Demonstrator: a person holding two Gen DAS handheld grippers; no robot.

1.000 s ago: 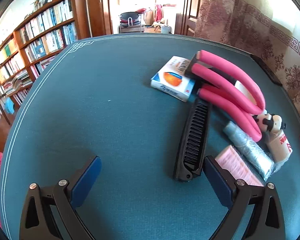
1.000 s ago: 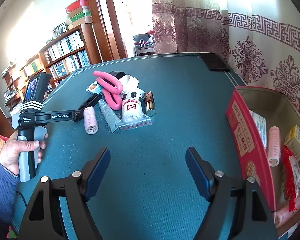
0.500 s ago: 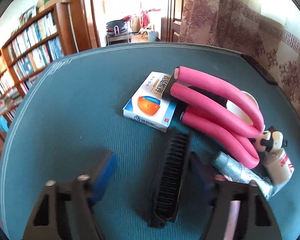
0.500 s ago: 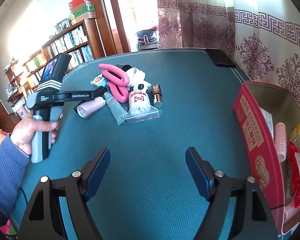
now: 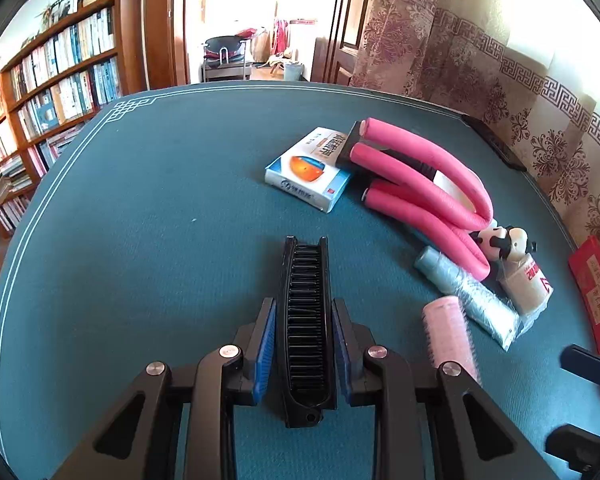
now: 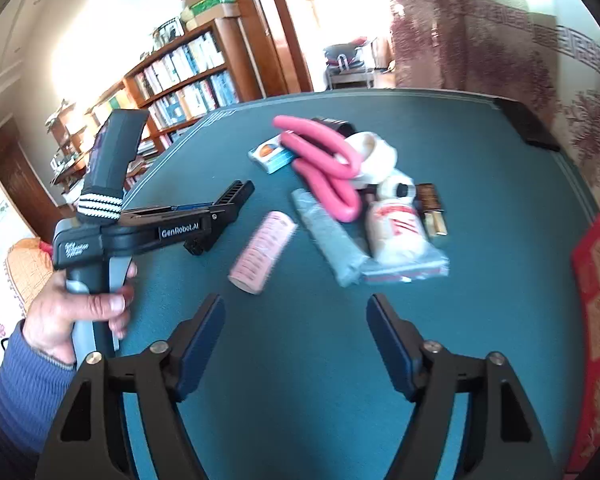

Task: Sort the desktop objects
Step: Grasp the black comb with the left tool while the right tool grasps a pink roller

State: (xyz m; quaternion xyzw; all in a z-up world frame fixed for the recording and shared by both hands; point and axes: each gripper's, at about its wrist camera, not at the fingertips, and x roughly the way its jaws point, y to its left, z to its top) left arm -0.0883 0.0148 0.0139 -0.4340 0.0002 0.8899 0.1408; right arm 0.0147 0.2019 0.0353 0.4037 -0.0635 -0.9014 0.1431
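One black comb (image 5: 306,320) sits between the closing left gripper (image 5: 305,344), pads at its sides. Beside the comb: one pink roller (image 5: 448,332), two pink foam loops (image 5: 424,184), one box (image 5: 308,174). The right gripper (image 6: 296,340) is closing on nothing.

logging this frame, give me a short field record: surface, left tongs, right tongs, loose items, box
surface: teal table
left tongs: closing, pads beside black comb
right tongs: closing, nothing between
loose items: pink roller, medicine box, pink foam rods, grey tube, panda bottle
box: red, right edge
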